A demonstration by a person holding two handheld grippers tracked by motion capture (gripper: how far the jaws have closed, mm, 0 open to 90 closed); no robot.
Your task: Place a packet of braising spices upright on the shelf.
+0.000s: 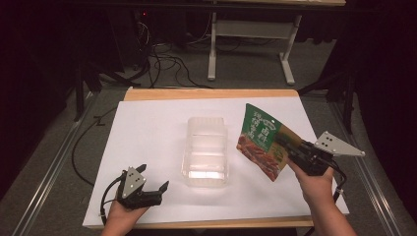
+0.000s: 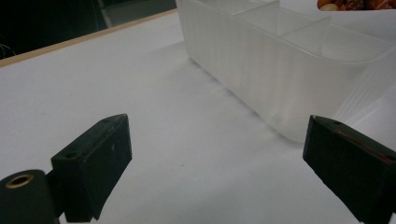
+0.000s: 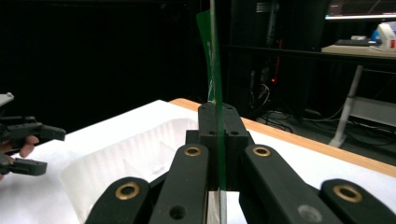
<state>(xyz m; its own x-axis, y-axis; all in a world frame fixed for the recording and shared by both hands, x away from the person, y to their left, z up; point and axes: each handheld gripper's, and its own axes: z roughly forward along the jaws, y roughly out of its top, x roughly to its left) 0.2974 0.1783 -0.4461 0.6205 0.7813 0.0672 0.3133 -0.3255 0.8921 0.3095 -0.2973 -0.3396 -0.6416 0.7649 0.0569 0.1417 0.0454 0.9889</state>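
A green and red snack pouch (image 1: 261, 140) hangs tilted above the white table, just right of a clear plastic divided container (image 1: 205, 150). My right gripper (image 1: 291, 145) is shut on the pouch's right edge; in the right gripper view the pouch (image 3: 215, 70) stands edge-on between the closed jaws, with the container (image 3: 135, 161) below and beyond. My left gripper (image 1: 153, 178) rests open near the table's front left, nothing between its fingers. In the left gripper view the container (image 2: 280, 70) lies ahead to the right, beyond the spread jaws.
The white table sheet (image 1: 147, 132) covers a wooden board with an edge at the far side. A white table frame (image 1: 246, 34) and loose cables (image 1: 162, 59) stand on the floor behind. Dark stands flank both sides.
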